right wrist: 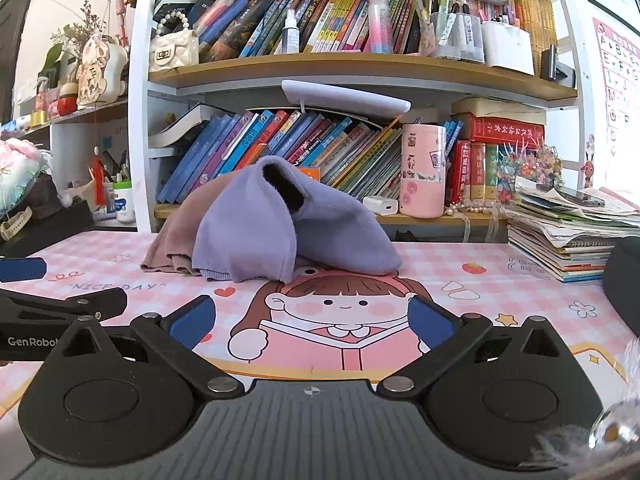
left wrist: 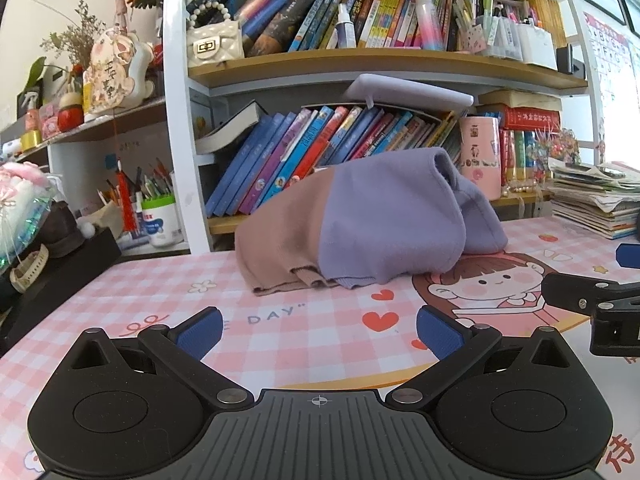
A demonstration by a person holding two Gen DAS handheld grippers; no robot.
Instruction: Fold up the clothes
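Observation:
A purple and dusty-pink knit garment (left wrist: 360, 220) lies bunched in a heap on the pink checked desk mat (left wrist: 280, 340), in front of the bookshelf. It also shows in the right wrist view (right wrist: 272, 228), with a sleeve opening standing up on top. My left gripper (left wrist: 319, 330) is open and empty, a short way in front of the heap. My right gripper (right wrist: 312, 320) is open and empty, also short of the heap. Each gripper shows at the edge of the other's view: the right (left wrist: 592, 300) and the left (right wrist: 60, 312).
A bookshelf full of books (left wrist: 340, 140) stands right behind the garment. A pink cup (right wrist: 423, 170) and a white charger (right wrist: 380, 205) sit on its lower shelf. A stack of magazines (right wrist: 568, 232) lies at the right. Pen pots and clutter (left wrist: 152, 216) crowd the left.

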